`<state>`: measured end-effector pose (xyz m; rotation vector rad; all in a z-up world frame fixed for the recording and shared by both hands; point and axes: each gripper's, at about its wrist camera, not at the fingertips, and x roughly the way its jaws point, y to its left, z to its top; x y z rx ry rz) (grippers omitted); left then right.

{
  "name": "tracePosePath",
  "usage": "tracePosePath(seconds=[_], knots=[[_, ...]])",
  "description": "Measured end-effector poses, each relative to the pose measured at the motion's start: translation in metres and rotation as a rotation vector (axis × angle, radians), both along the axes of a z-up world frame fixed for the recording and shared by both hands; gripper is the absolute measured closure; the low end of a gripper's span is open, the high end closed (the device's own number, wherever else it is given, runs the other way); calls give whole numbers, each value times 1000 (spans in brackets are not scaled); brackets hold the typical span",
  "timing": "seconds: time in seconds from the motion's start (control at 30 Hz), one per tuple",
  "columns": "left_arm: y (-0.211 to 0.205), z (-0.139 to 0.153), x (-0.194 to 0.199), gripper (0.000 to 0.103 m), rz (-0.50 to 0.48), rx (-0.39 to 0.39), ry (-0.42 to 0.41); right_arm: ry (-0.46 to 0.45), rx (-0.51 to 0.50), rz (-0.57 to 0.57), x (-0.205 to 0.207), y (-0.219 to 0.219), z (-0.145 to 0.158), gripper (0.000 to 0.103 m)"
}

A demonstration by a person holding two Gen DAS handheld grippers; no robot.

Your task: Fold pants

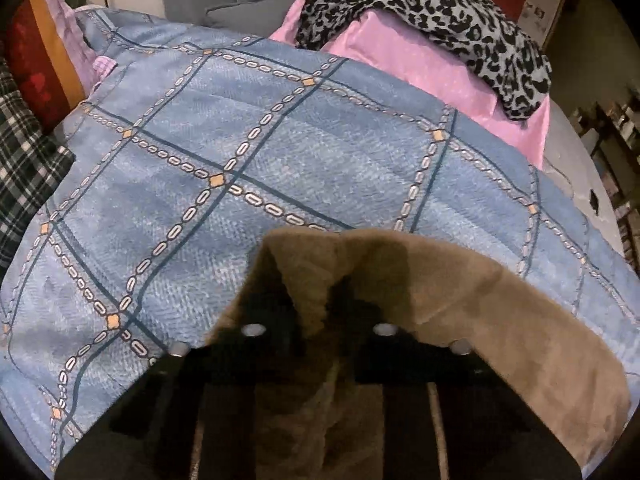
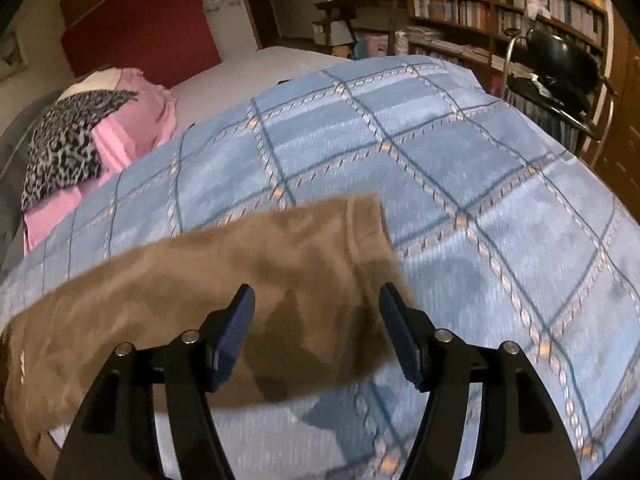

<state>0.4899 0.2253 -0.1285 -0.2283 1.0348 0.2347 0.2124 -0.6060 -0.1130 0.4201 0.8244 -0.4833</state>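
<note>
No readable writing or labels anywhere, just blurry book spines on the shelves (image 2: 500,4) and some small unreadable papers on the wall.

Left gripper (image 1: 316,320) low over the bed, fingers close together and buried in tan fabric, clamped on a bunch of the pants (image 1: 500,320). Cloth draped over both fingers and hanging off to the right, so the fingertips mostly hidden.

Right gripper (image 2: 316,320) tilted down toward the quilt (image 2: 480,160), jaws spread wide, blue ribbed pads (image 2: 236,328) on show, nothing between them. Hovering just above the pants (image 2: 200,272), not touching as far as can be seen.

Pants stretched as a long tan band across the blue chain-pattern quilt (image 1: 240,140), one end near the middle of the bed, the rest running off toward the lower left in the right wrist view. Slightly motion-blurred there.

Around: pink pillow (image 1: 420,64) at the head of the bed with a leopard-print cloth (image 1: 432,8) on top, plaid fabric (image 1: 24,168) at the left edge, black chair (image 2: 560,64) beside the bed by the shelves. Red panel (image 2: 140,20) on the wall behind.
</note>
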Motion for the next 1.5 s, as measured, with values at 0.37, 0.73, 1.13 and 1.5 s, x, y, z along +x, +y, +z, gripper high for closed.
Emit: tracePosePath(seconds=[0.37, 0.73, 1.13, 1.5], knots=[[-4, 34, -11, 93, -35, -37, -77, 59, 183, -115, 67, -64, -29, 58], [2, 65, -31, 93, -65, -66, -135, 49, 124, -126, 52, -71, 1, 97], [26, 122, -98, 93, -101, -131, -248, -56, 75, -98, 13, -49, 57, 97], [65, 140, -201, 93, -102, -286, -365, -149, 41, -91, -91, -20, 89, 97]])
